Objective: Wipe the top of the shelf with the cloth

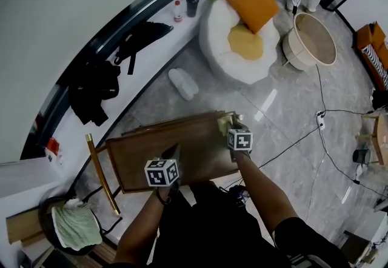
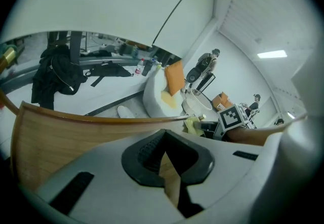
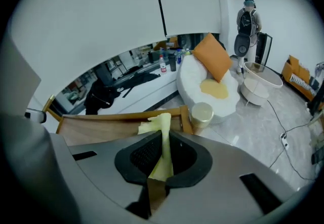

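Note:
The brown wooden shelf top [image 1: 182,148] lies just below me, with a raised rim along its far edge. A pale yellow cloth [image 1: 225,121] sits at the far right corner of the shelf, and my right gripper [image 1: 235,122] is shut on it. In the right gripper view the cloth [image 3: 161,126] runs up between the jaws of that gripper [image 3: 161,164] and folds onto the wood. My left gripper [image 1: 174,150] hovers over the near middle of the shelf top. Its jaws [image 2: 166,164] look shut with nothing in them. The left gripper view also shows the cloth [image 2: 191,124] at the shelf's right end.
A white beanbag chair [image 1: 239,30] with an orange cushion and a round table [image 1: 312,39] stand beyond the shelf. Black clothing [image 1: 94,88] lies on the window ledge. Cables [image 1: 315,133] cross the floor at right. A gold post [image 1: 100,173] and a green towel [image 1: 76,227] are at left.

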The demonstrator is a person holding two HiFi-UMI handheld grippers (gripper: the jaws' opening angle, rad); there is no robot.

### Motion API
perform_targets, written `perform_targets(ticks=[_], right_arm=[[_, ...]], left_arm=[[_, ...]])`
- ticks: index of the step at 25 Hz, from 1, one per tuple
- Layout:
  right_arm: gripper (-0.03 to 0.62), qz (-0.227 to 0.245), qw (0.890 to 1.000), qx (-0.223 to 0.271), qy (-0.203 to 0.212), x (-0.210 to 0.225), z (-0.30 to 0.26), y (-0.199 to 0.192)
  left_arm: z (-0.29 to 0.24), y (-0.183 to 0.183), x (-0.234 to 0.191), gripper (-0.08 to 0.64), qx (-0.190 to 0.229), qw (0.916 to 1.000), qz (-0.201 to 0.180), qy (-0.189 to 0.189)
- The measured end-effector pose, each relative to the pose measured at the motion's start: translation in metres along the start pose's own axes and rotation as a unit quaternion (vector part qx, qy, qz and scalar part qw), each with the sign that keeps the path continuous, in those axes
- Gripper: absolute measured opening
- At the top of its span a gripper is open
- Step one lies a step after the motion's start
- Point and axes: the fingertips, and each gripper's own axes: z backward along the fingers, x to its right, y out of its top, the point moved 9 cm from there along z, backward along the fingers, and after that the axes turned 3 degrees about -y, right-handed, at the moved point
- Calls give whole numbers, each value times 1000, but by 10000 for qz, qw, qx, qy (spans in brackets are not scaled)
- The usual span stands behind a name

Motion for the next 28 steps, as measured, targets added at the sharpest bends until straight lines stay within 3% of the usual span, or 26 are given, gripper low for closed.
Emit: perform_targets(ticks=[4,7,12,18,23,28], right_arm=[[40,-37,9989,-95,-462,5,4,2],[40,-262,9986,61,-453,-8,13,4],[40,-197,9965,508,629,-103,30,3],[40,388,9784,530,1962,-252,28,-9],[40,580,9670,266,2468,-358,10,-26],[40,730,9589,121,2740,-432,-13,-34]], left_arm=[[12,-2,-8,3,35,10000,54,69],[30,-4,-18,3,122,9997,137,133],[87,1,-56,3,592,9969,363,374],[167,5,-100,3,947,9937,346,492],[222,-3,-143,3,1006,9916,442,677],[259,-12,-183,3,998,9898,552,852]])
